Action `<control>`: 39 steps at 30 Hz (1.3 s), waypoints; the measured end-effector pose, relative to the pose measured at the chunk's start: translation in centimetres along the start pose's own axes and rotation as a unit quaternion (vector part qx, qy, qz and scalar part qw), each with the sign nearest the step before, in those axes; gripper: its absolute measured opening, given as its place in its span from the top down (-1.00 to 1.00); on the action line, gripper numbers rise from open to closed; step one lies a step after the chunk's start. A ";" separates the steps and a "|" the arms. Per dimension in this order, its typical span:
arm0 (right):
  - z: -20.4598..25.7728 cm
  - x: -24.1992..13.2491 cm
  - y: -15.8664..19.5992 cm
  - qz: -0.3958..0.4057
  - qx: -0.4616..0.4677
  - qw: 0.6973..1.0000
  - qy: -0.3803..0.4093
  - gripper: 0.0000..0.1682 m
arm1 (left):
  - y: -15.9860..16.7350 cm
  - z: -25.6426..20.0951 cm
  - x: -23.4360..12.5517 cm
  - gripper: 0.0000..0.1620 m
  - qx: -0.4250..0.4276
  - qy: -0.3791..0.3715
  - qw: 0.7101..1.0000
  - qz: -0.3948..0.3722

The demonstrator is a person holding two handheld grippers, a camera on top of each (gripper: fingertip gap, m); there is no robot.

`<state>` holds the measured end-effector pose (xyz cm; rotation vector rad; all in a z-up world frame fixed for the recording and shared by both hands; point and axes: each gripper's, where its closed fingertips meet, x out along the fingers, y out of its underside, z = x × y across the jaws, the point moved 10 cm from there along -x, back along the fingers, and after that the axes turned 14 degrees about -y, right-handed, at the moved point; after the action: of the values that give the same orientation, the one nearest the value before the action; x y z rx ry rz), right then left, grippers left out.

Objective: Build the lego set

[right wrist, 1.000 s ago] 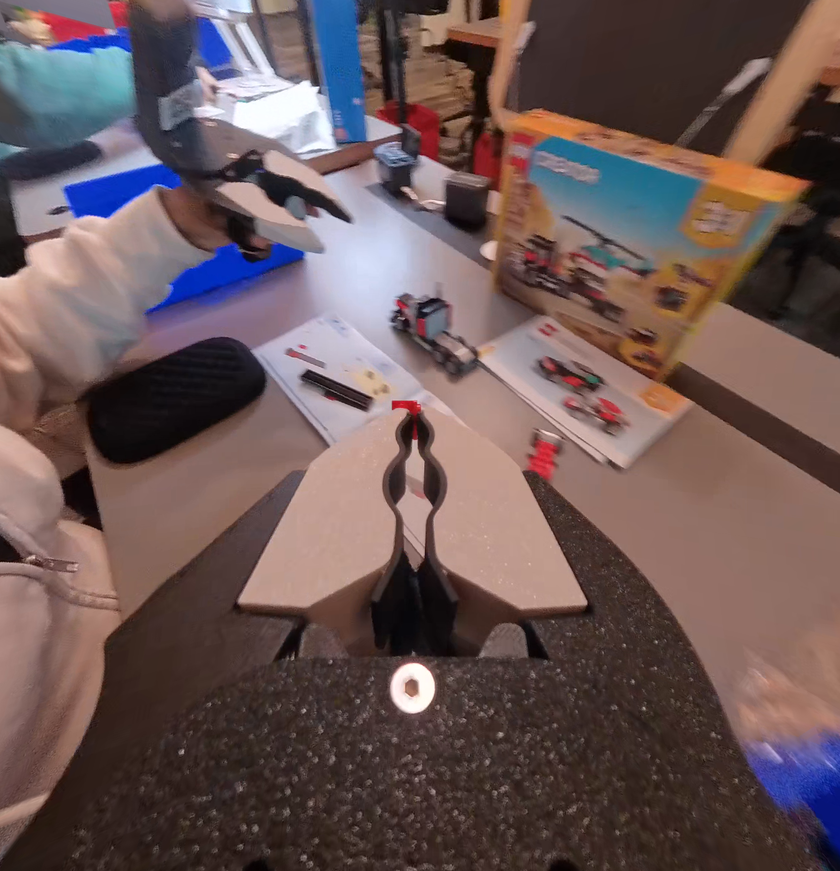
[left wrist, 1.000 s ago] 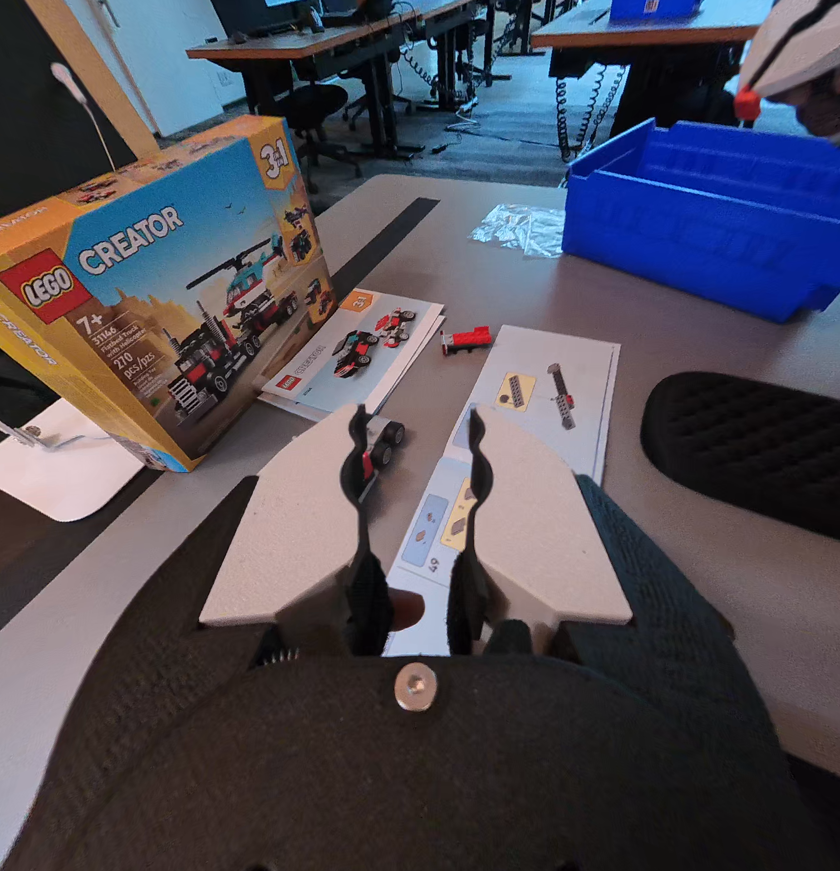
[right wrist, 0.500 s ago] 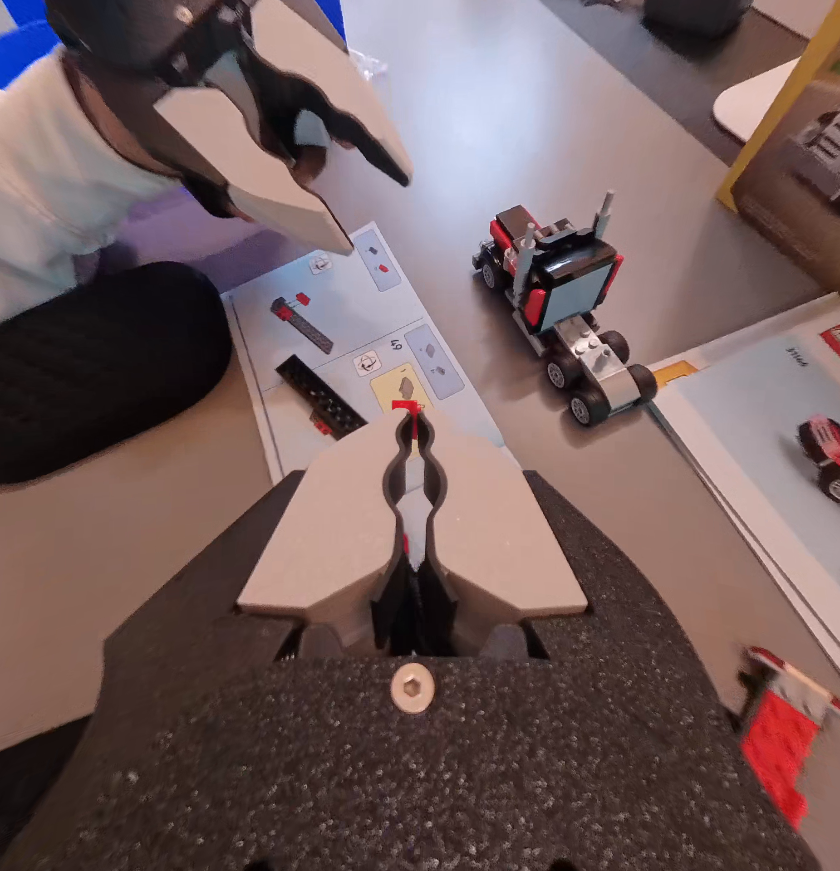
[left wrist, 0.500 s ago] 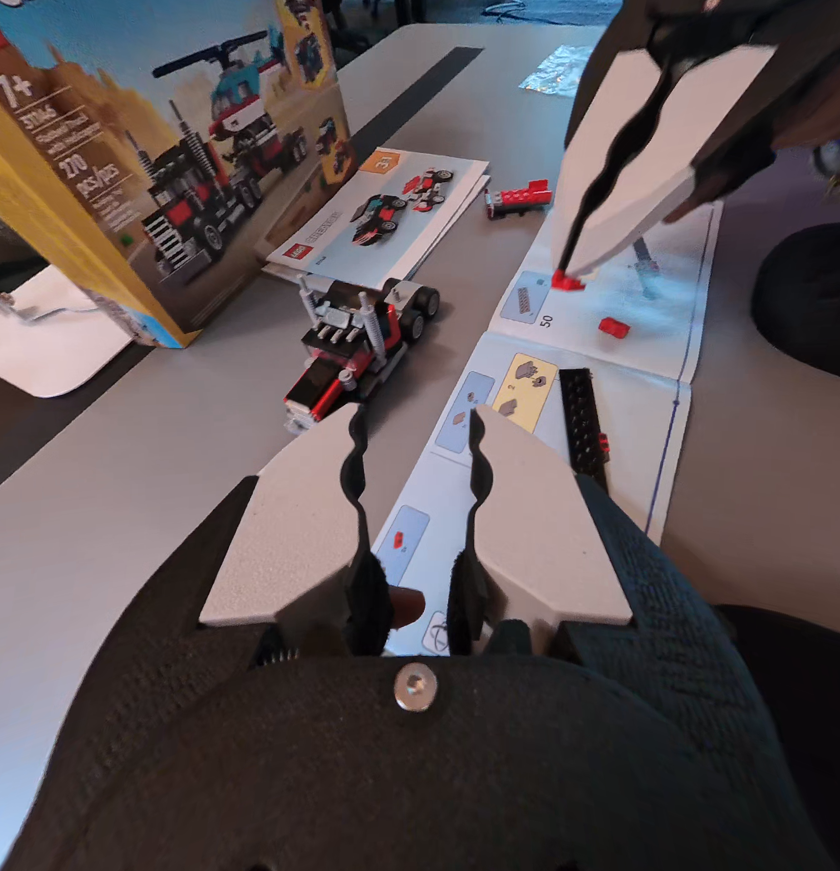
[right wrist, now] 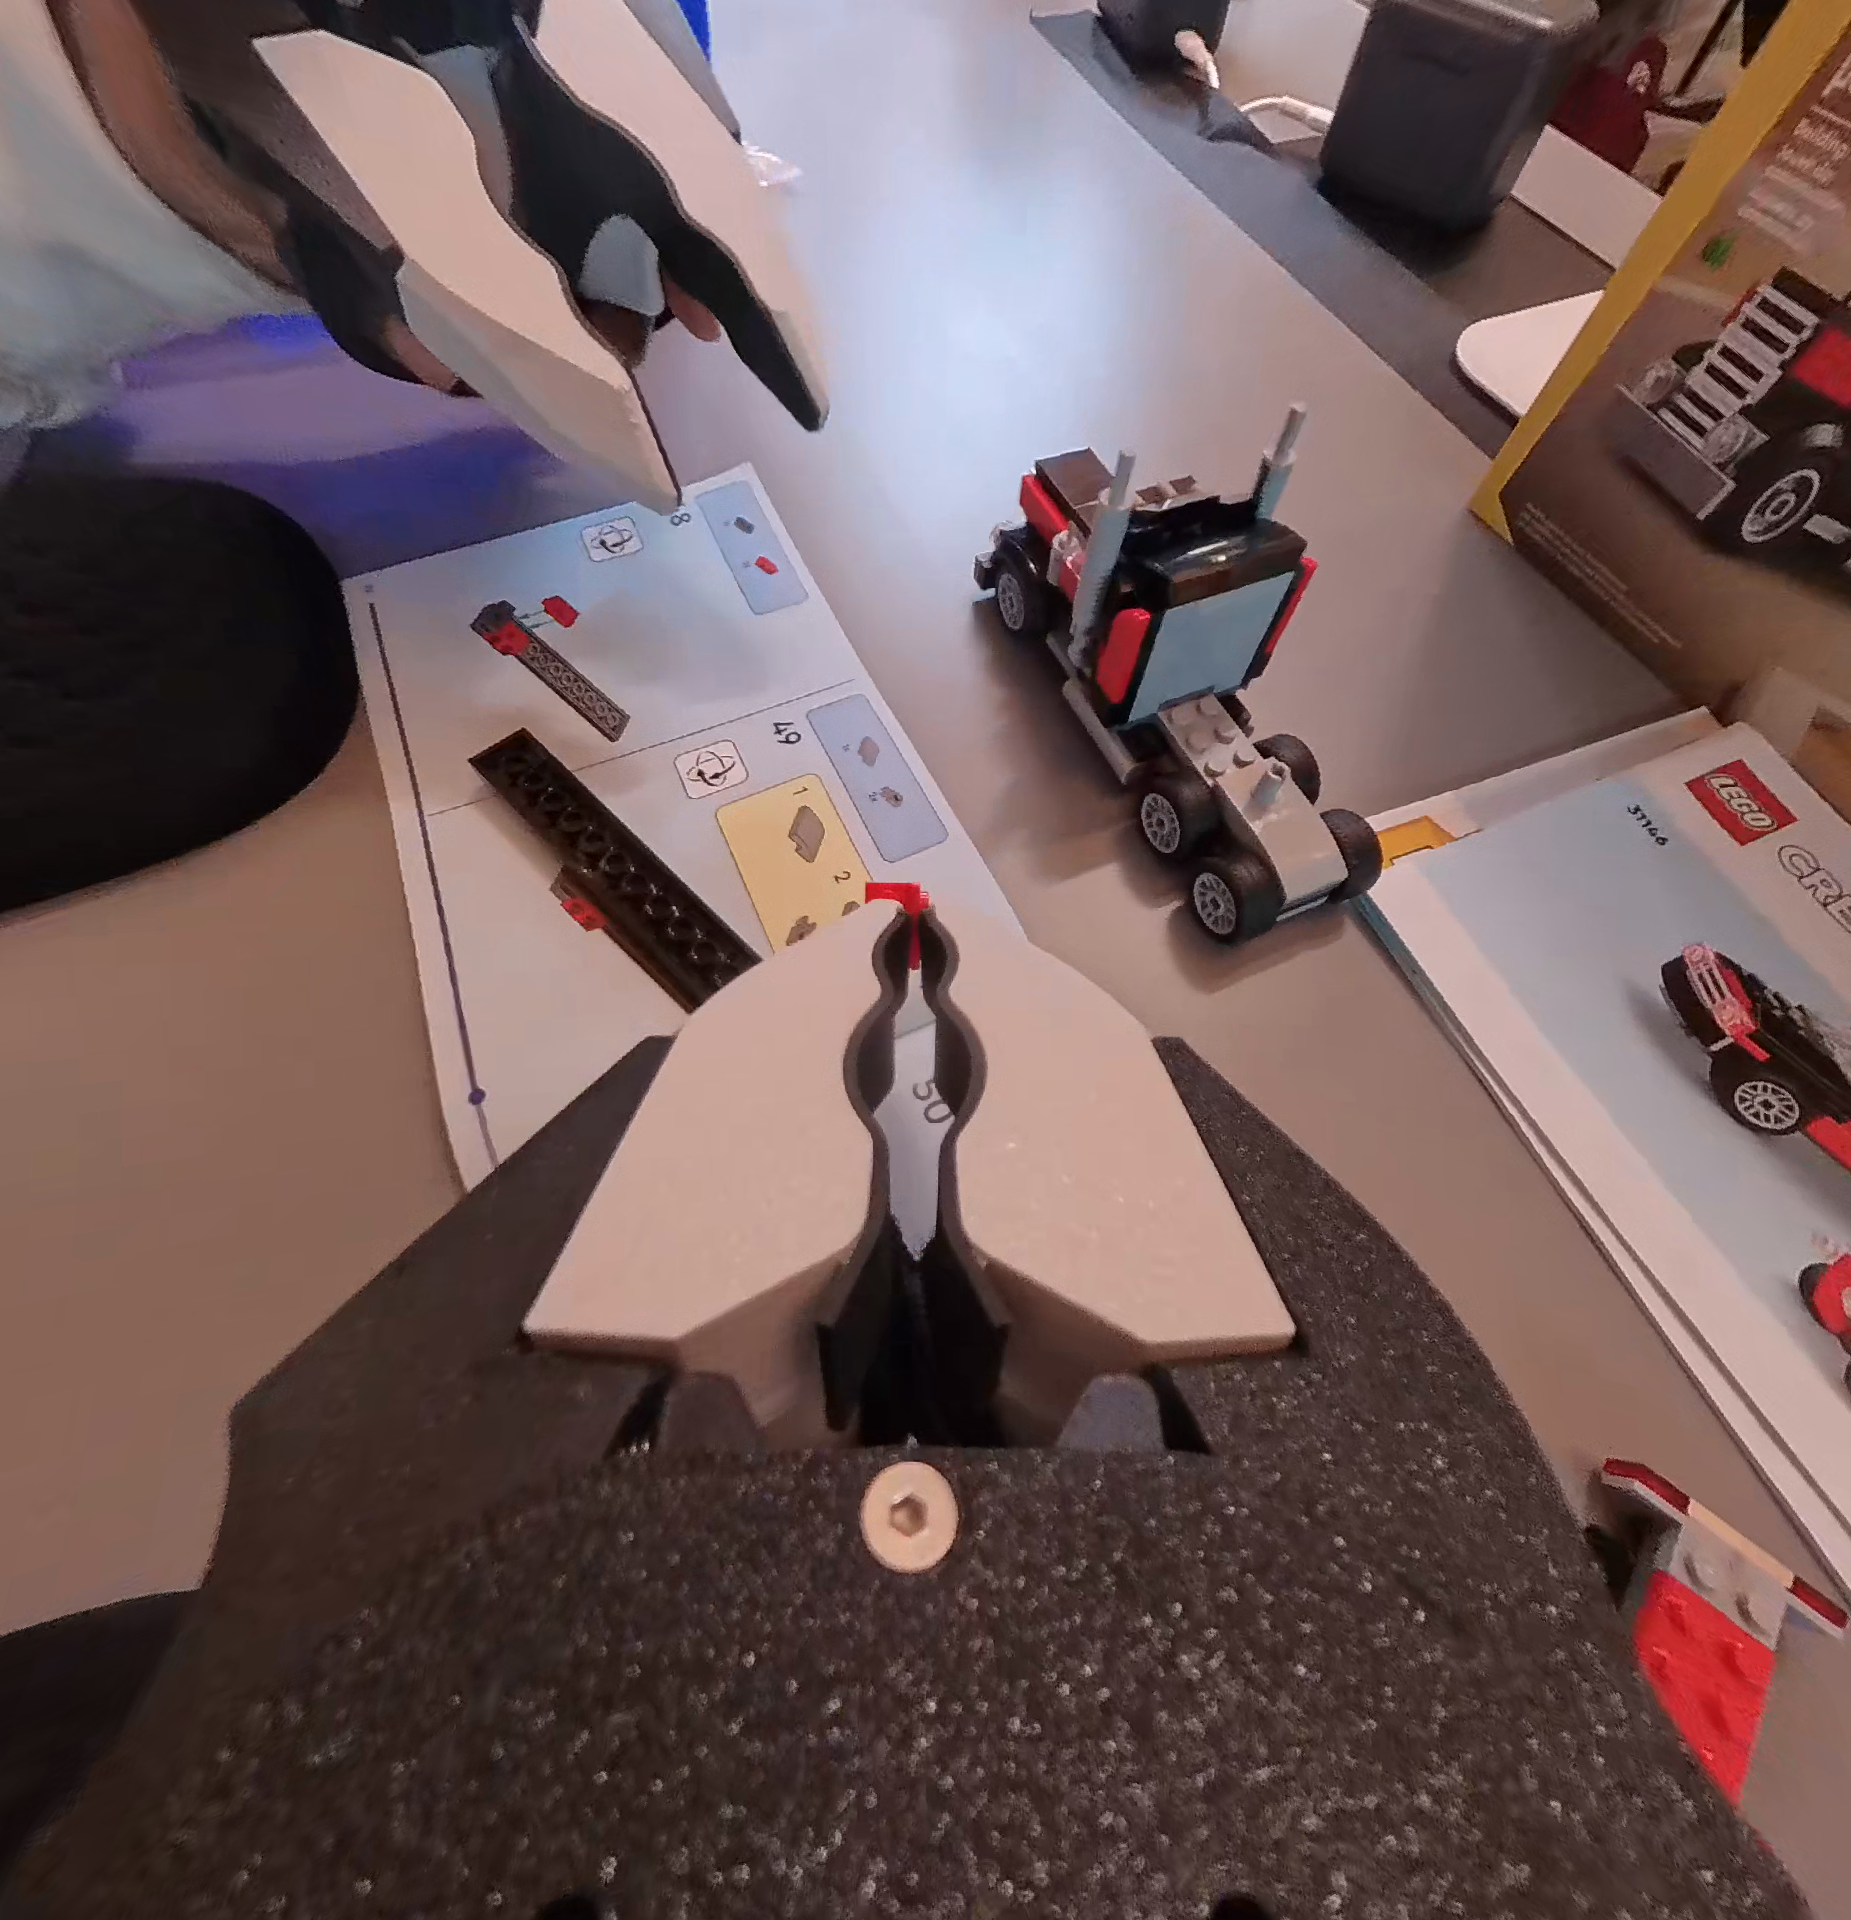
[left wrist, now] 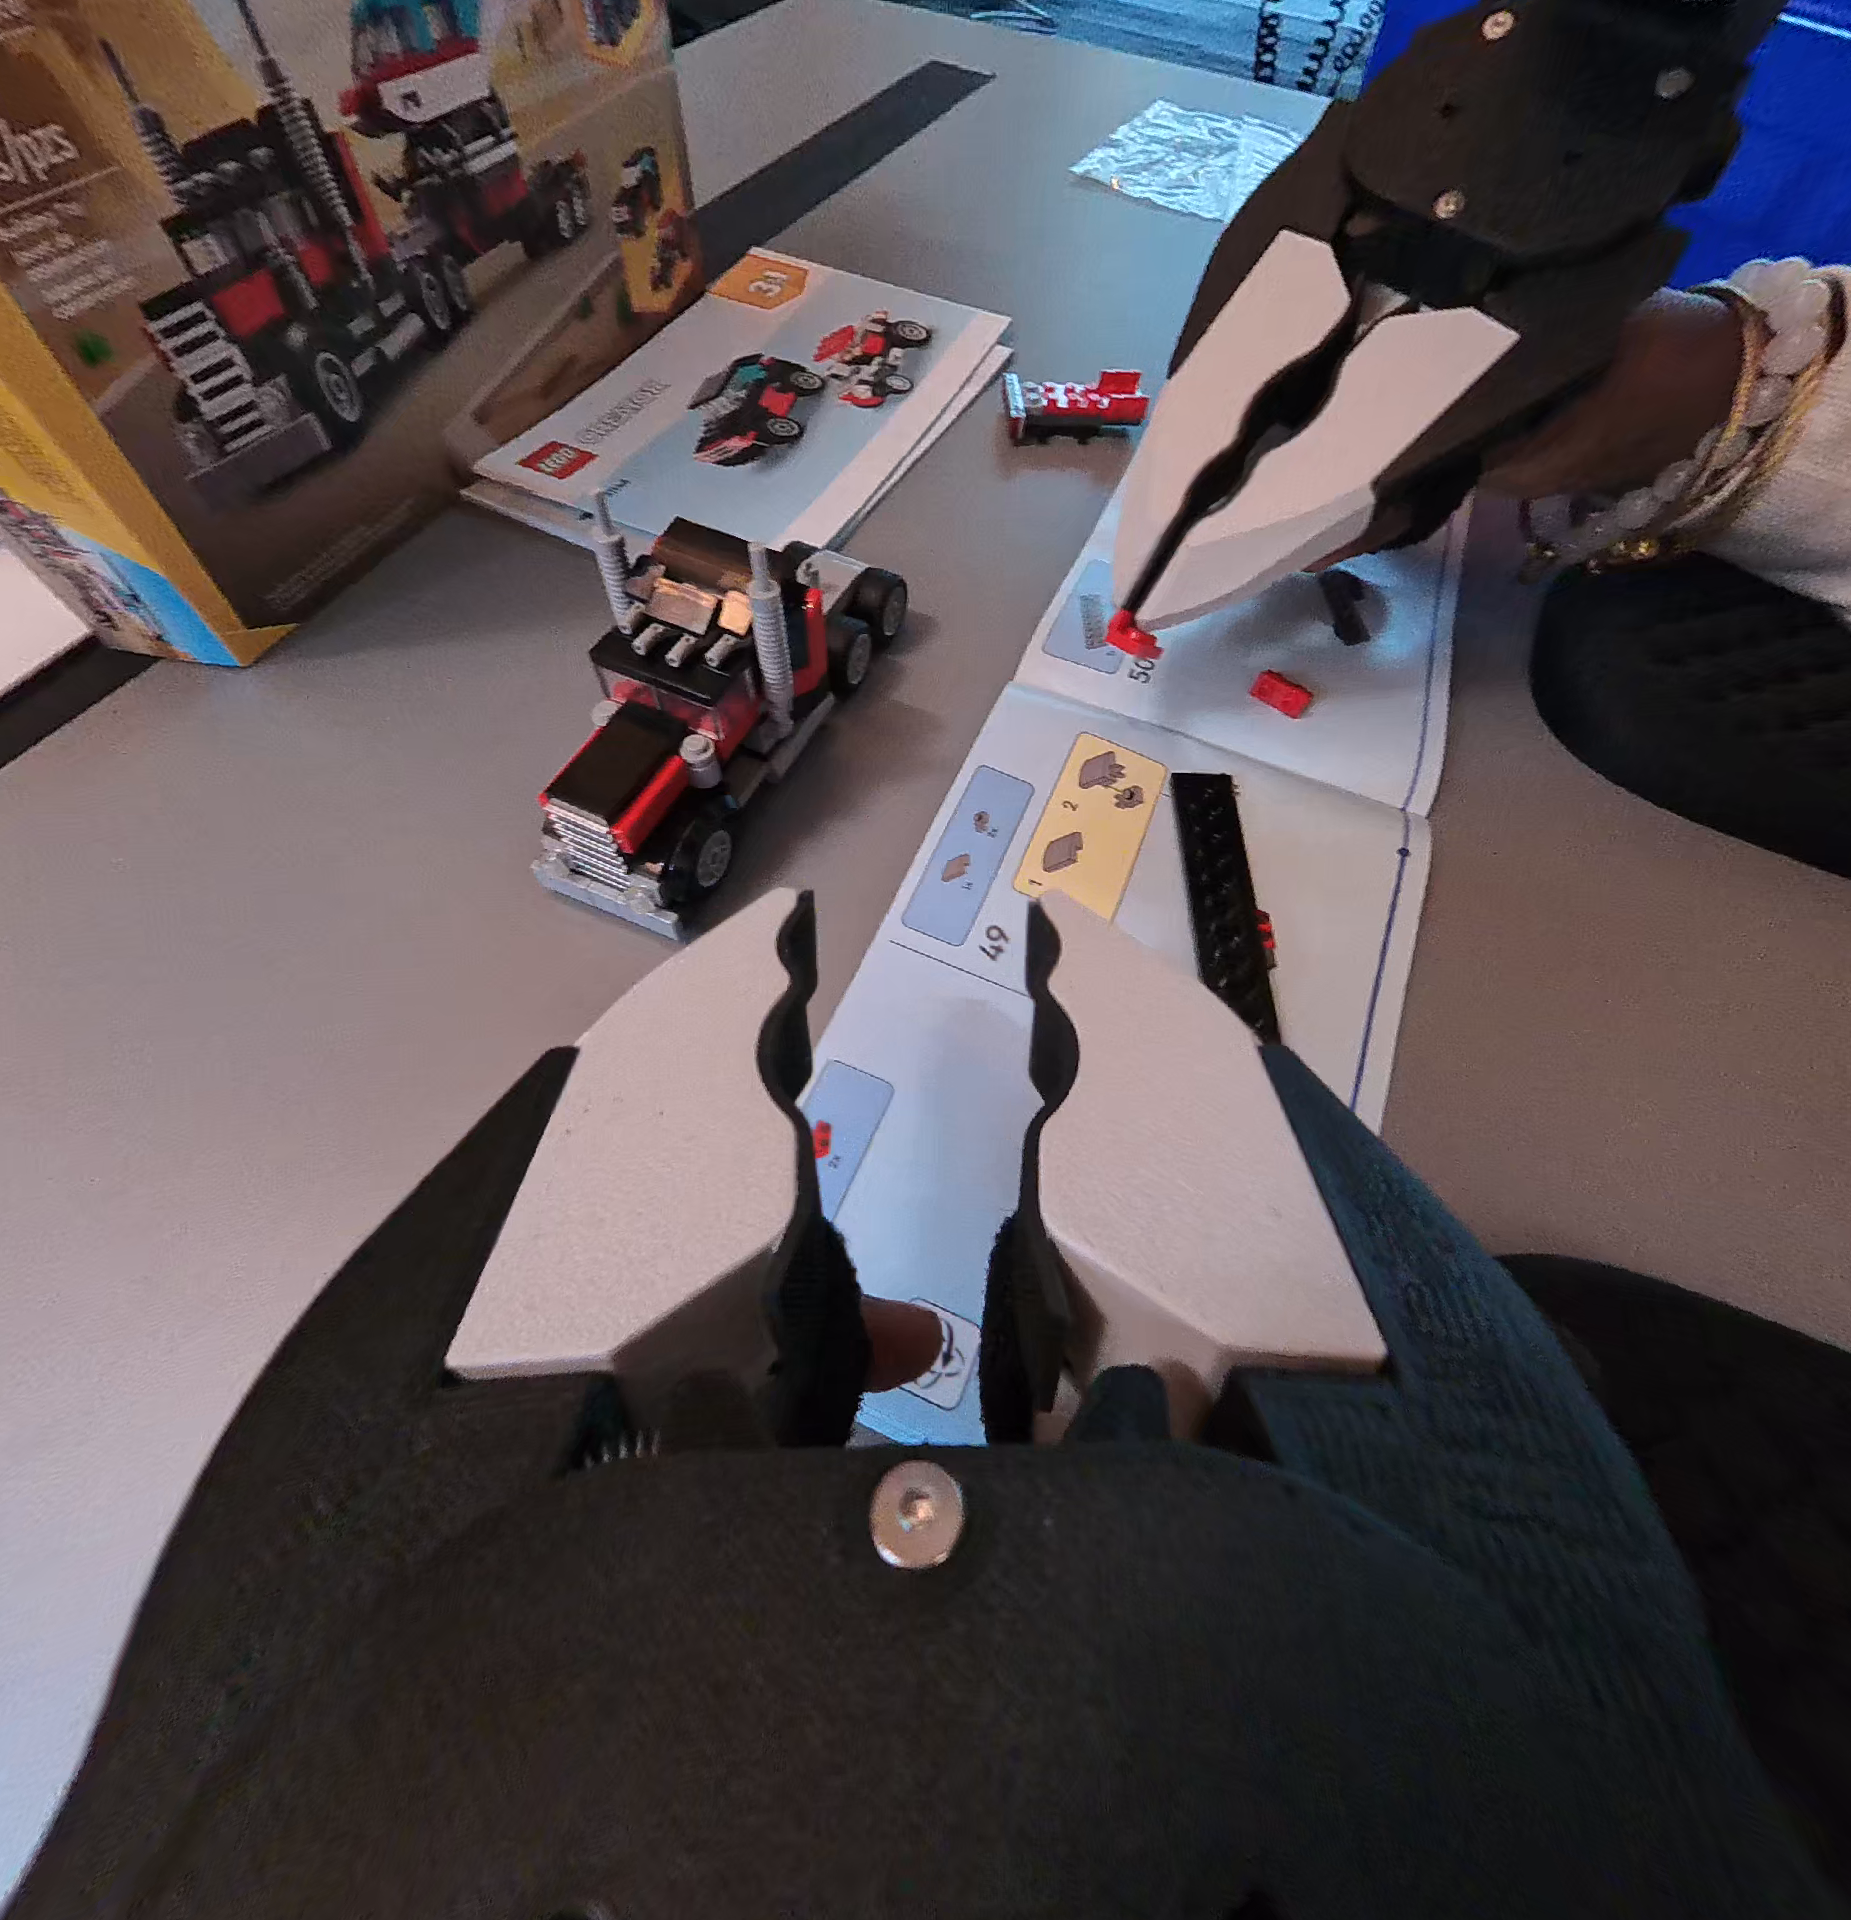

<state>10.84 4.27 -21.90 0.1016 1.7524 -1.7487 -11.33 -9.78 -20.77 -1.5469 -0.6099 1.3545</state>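
My right gripper (right wrist: 905,920) is shut on a small red brick (right wrist: 893,896). In the left wrist view the right gripper (left wrist: 1134,623) holds this brick (left wrist: 1134,636) low over the open instruction booklet (left wrist: 1305,748). A second loose red brick (left wrist: 1279,692) lies on the page beside it. A long black plate (left wrist: 1222,904) (right wrist: 609,862) lies on the booklet with a small red piece (right wrist: 583,912) at its side. My left gripper (left wrist: 916,925) is open and empty, above the booklet's near end; it also shows in the right wrist view (right wrist: 739,447). The built truck cab (left wrist: 713,707) (right wrist: 1160,665) stands beside the booklet.
The set's box (left wrist: 225,312) stands at the left, closed booklets (left wrist: 744,405) in front of it. A small red and white assembly (left wrist: 1072,405) (right wrist: 1710,1621) lies on the grey table (left wrist: 225,987). A black pad (left wrist: 1710,717), a blue bin (left wrist: 1814,156) and a clear bag (left wrist: 1181,156) lie to the right. The tips of one gripper are about 11 centimetres away from the tips of the other. The long black plate (left wrist: 1222,904) lies around 7 centimetres away from my right fingertips. It turns up in the right wrist view (right wrist: 631,886) as well.
Both grippers have come down and in over the open booklet. The right gripper has carried the red brick from up in the air down close to the page. The left stays open.
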 end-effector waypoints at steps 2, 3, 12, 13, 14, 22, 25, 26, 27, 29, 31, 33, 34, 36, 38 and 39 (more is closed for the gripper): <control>0.2 0.2 -0.1 0.000 -0.007 1.000 -0.012 0.98 | 0.1 -0.1 0.0 0.53 0.005 0.010 1.000 0.008; 0.3 0.4 -0.1 -0.002 -0.009 1.000 -0.019 0.98 | 0.1 -0.2 0.0 0.53 0.006 0.014 1.000 0.012; 2.3 0.0 -2.3 -0.105 -0.112 0.988 -0.010 0.98 | -1.4 -3.1 1.2 0.57 -0.136 0.160 0.975 -0.069; 2.7 0.0 -2.5 -0.112 -0.136 0.984 0.002 0.98 | -1.6 -3.5 1.5 0.59 -0.153 0.168 0.970 -0.080; 3.0 0.0 -2.7 -0.116 -0.157 0.981 0.016 0.98 | -1.6 -3.8 1.8 0.61 -0.163 0.171 0.968 -0.086; 5.1 0.0 -4.0 -0.228 -0.233 0.945 -0.019 0.98 | -1.7 -4.6 2.3 0.67 -0.282 0.329 0.892 -0.129; 5.8 -0.1 -4.5 -0.260 -0.266 0.928 -0.015 0.98 | -2.0 -5.0 2.3 0.66 -0.355 0.450 0.806 -0.146; 6.1 0.0 -4.5 -0.258 -0.285 0.923 -0.009 0.98 | -2.0 -5.1 2.3 0.66 -0.360 0.464 0.796 -0.144; 6.3 0.0 -4.5 -0.254 -0.300 0.919 0.000 0.98 | -2.0 -5.2 2.3 0.66 -0.361 0.471 0.792 -0.144; 6.7 0.0 -4.6 -0.260 -0.319 0.911 0.008 0.98 | -2.1 -5.4 2.3 0.72 -0.362 0.483 0.784 -0.143; 7.0 -0.1 -4.7 -0.268 -0.327 0.906 0.010 0.98 | -2.1 -5.5 2.2 0.78 -0.357 0.487 0.784 -0.145; 7.0 0.0 -4.7 -0.265 -0.335 0.904 0.005 0.98 | -2.2 -5.4 1.9 0.78 -0.338 0.479 0.797 -0.145; 7.0 -0.1 -4.6 -0.260 -0.338 0.904 -0.003 0.96 | -2.3 -5.2 1.7 0.79 -0.319 0.466 0.813 -0.144; 6.8 -0.2 -4.4 -0.254 -0.327 0.910 -0.032 0.89 | -2.3 -4.7 1.0 0.79 -0.251 0.410 0.869 -0.118; 6.3 -0.3 -4.1 -0.234 -0.299 0.922 -0.081 0.83 | -2.0 -4.0 0.4 0.79 -0.116 0.289 0.949 -0.047; 6.0 -0.2 -4.0 -0.221 -0.277 0.930 -0.099 0.78 | -1.7 -3.7 0.0 0.79 -0.032 0.221 0.975 -0.006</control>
<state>11.31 -1.55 -17.69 -0.7358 2.1513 -1.4054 -7.43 -10.27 -19.54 -1.8192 -0.3844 0.9405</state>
